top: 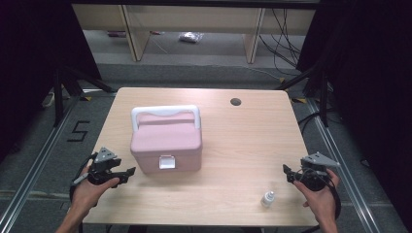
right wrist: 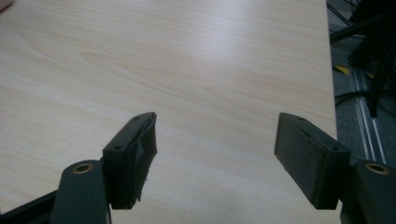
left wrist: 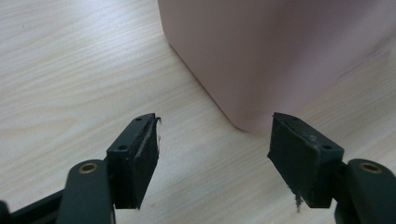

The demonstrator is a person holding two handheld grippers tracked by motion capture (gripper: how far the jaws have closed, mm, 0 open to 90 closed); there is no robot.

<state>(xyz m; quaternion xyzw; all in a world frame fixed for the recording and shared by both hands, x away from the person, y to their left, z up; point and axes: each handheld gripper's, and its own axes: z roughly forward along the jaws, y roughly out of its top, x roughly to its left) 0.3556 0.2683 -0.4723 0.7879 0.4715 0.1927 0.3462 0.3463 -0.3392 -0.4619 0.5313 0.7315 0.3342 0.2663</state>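
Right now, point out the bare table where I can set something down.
Widest free patch: right of the pink box, running back to the round hole. Narrower strips lie behind the box and left of it. Tightest spots: between left gripper and box, and around the small bottle.

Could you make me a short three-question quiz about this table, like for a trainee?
1. True or false: the left gripper grips the pink box.
2. Which gripper is nearer the small white bottle? A left, B right.
3. Fill in: the box's white handle lies folded toward the ___ edge of the table.

Key: 1 false, its jaws stand open beside the box. 2 B. 3 far.
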